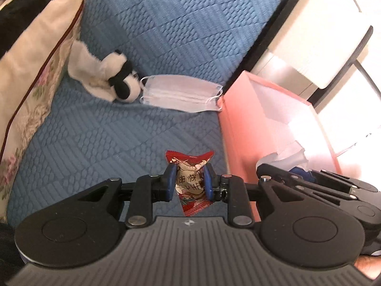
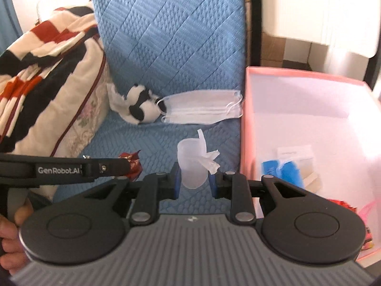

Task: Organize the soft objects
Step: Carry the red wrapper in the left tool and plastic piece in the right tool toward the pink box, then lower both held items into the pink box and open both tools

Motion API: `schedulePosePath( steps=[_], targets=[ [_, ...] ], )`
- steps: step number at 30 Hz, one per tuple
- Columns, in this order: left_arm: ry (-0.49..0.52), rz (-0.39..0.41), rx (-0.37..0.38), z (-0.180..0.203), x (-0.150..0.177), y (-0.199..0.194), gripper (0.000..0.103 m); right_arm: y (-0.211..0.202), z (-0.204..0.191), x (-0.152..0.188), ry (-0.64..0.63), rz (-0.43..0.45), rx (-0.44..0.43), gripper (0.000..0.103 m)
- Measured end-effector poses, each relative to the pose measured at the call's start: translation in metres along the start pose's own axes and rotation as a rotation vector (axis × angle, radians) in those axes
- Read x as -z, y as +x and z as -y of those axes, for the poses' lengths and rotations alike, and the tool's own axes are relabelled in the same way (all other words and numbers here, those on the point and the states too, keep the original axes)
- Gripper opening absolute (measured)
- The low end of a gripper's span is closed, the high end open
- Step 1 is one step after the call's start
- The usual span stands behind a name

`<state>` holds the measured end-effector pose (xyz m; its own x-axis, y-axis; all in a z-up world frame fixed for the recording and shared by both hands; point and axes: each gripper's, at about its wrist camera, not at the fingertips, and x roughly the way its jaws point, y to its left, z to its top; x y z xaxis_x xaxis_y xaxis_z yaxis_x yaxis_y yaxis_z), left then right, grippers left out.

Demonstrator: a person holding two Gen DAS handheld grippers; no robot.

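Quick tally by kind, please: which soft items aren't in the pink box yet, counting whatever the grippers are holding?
Panda plush toy on the blue cover: 1
Face mask on the blue cover: 1
Red snack packet in the left gripper: 1
Translucent soft cup with tissue, in the right gripper: 1
Total: 4

A red snack packet (image 1: 190, 183) and a translucent soft cup (image 2: 193, 166) hang pinched above a blue quilt, while a panda toy (image 2: 140, 107) touches a white face mask (image 2: 202, 109) beside a pink box (image 2: 309, 76).
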<state>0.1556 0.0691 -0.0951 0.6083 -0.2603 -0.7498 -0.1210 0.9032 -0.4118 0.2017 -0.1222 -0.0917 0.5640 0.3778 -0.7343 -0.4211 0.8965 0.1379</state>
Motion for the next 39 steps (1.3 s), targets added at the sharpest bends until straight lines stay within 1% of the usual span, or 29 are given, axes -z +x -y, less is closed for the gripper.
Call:
schedulePosePath(
  steps=[4,7,8,12,13,14,19,23,26,28,30,31,32,36,39],
  targets=[
    [-0.002,0.003,0.035,0.013,-0.006,-0.004,0.029,-0.01,0.013,-0.009,0.032,-0.015,-0.007,0.027],
    [0.007,0.009,0.039,0.027,-0.011,-0.005,0.028,-0.021,0.021,-0.017,0.027,0.006,0.008,0.027],
    [0.012,0.012,0.044,0.033,-0.013,-0.007,0.023,-0.025,0.023,-0.02,0.029,0.014,0.009,0.027],
    [0.037,0.024,0.067,0.058,-0.021,-0.01,0.018,-0.043,0.036,-0.033,0.019,0.057,0.02,0.027],
    [0.045,0.029,0.07,0.064,-0.023,-0.01,0.012,-0.047,0.039,-0.036,0.015,0.07,0.026,0.027],
    [0.05,0.033,0.07,0.07,-0.025,-0.01,0.01,-0.05,0.042,-0.039,0.013,0.08,0.031,0.027],
    [0.065,0.039,0.084,0.086,-0.03,-0.005,0.01,-0.064,0.059,-0.046,0.015,0.115,0.054,0.027],
    [0.057,0.019,0.084,0.084,-0.023,0.003,0.01,-0.067,0.067,-0.039,0.025,0.111,0.054,0.027],
    [0.041,0.011,0.075,0.078,-0.015,0.009,0.01,-0.063,0.072,-0.026,0.038,0.1,0.059,0.027],
    [0.032,0.013,0.06,0.072,-0.012,0.013,0.012,-0.062,0.078,-0.019,0.057,0.092,0.057,0.027],
    [0.027,-0.002,0.032,0.066,-0.011,0.02,0.021,-0.06,0.083,-0.011,0.073,0.088,0.06,0.027],
    [0.019,-0.006,0.021,0.062,-0.011,0.024,0.032,-0.06,0.086,-0.008,0.081,0.087,0.062,0.027],
    [0.006,-0.009,0.014,0.058,-0.01,0.028,0.038,-0.06,0.089,-0.006,0.089,0.085,0.063,0.027],
    [-0.026,-0.022,-0.016,0.043,-0.006,0.044,0.039,-0.06,0.105,0.004,0.115,0.081,0.069,0.027],
    [-0.037,-0.038,-0.055,0.03,-0.002,0.055,0.039,-0.061,0.117,0.011,0.134,0.077,0.079,0.027]
  ],
)
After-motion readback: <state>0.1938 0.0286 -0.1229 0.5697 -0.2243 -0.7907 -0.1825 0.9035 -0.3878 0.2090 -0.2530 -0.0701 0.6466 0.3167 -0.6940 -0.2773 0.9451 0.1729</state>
